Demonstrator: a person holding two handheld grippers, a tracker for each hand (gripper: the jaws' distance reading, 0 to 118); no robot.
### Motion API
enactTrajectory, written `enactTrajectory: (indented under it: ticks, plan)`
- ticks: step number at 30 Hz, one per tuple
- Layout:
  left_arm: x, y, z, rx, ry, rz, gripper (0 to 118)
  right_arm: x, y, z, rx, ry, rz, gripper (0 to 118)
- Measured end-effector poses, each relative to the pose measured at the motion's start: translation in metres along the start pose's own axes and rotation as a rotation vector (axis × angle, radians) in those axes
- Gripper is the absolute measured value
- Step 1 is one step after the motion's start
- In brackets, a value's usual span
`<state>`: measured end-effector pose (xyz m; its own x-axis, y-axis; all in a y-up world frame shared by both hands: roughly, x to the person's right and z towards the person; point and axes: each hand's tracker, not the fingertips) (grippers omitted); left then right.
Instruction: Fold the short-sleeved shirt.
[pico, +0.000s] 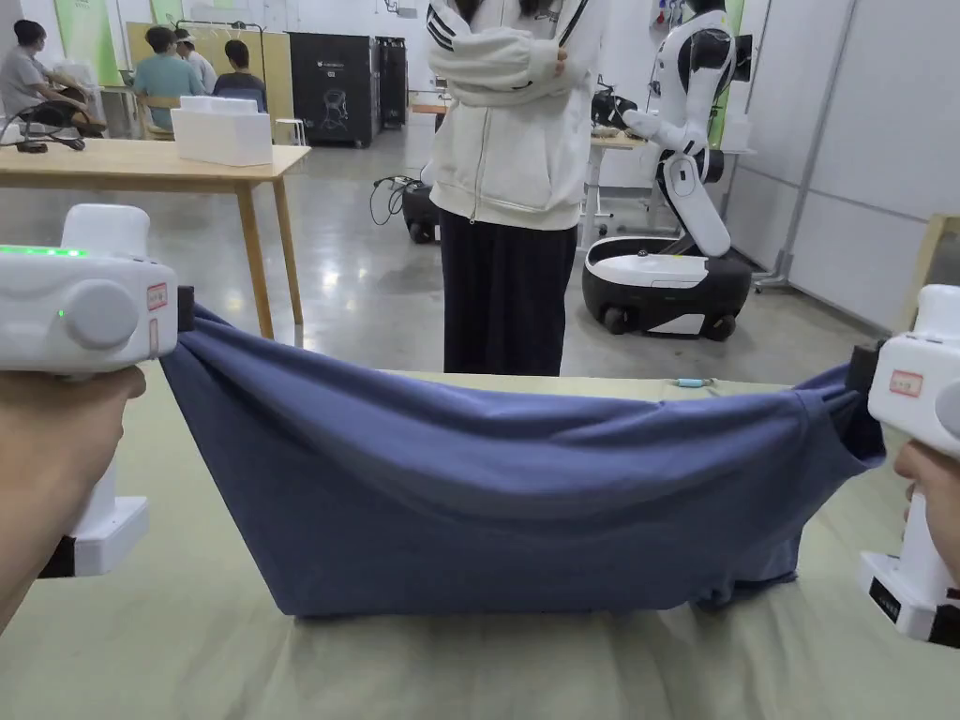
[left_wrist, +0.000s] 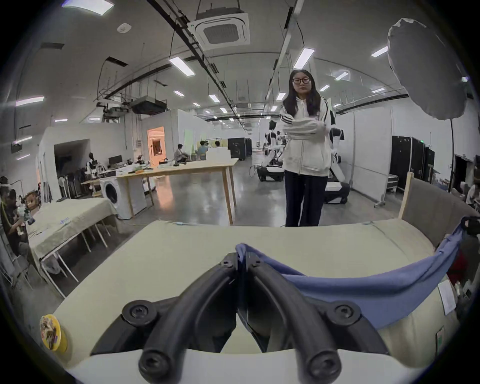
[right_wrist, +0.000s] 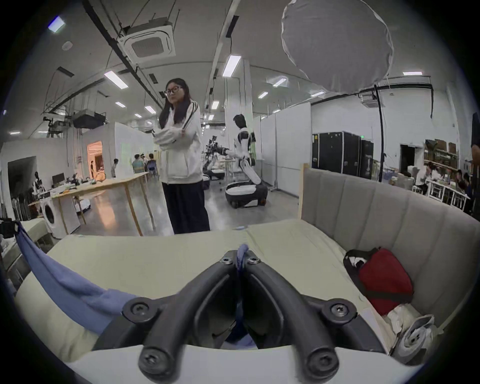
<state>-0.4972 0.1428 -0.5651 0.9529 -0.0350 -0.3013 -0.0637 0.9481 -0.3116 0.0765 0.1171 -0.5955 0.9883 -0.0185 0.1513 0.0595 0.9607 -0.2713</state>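
Your left gripper (left_wrist: 241, 262) has its jaws pressed together on a bunched corner of the blue shirt (pico: 525, 487), the cloth poking up past the tips in the left gripper view. Your right gripper (right_wrist: 241, 258) is likewise pinching a twist of the same fabric, a small tuft standing up between its closed jaws. In the head view you hold the two well apart and raised, left gripper (pico: 183, 309) at one end and right gripper (pico: 858, 370) at the other, so the shirt's top edge sags between them like a hammock.

The lower part of the shirt rests on the pale green bed cover (pico: 187, 637); its bottom edge lies fairly straight on the left and is rumpled at the right, where a sleeve seems to be tucked under (hard to tell exactly).

Judging by this, you are early in the fold: the garment is picked up and stretched out, perhaps doubled over once, but no neat flat fold lies on the surface yet. Laying it down smooth, turning in the sleeves and folding it over all look to be left.

Beyond the bed, a person in a white jacket (pico: 511, 112) stands watching, and a red bag (right_wrist: 384, 280) sits against the grey headboard (right_wrist: 376, 207).
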Motion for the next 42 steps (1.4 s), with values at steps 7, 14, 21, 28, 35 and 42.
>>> enactTrajectory:
  ticks: [7, 14, 21, 28, 35, 42]
  plan:
    - [-0.023, -0.086, 0.091, -0.077, -0.111, -0.03, 1, 0.036, -0.079, 0.086, -0.098, 0.05, 0.023, 4]
    - [-0.04, -0.225, 0.158, -0.392, -0.218, -0.075, 1, 0.06, -0.208, 0.136, -0.376, 0.052, 0.12, 4]
    - [-0.069, -0.301, 0.158, -0.543, -0.126, -0.002, 8, 0.081, -0.265, 0.146, -0.506, 0.02, 0.072, 4]
    - [-0.069, -0.276, 0.221, -0.291, -0.149, -0.047, 114, 0.062, -0.228, 0.202, -0.323, 0.108, 0.087, 104]
    - [-0.051, -0.293, 0.275, -0.175, -0.102, -0.079, 69, 0.011, -0.226, 0.278, -0.092, 0.197, 0.136, 60]
    - [-0.061, -0.31, 0.259, -0.305, -0.072, -0.072, 0, -0.008, -0.232, 0.278, -0.108, 0.255, 0.123, 1]
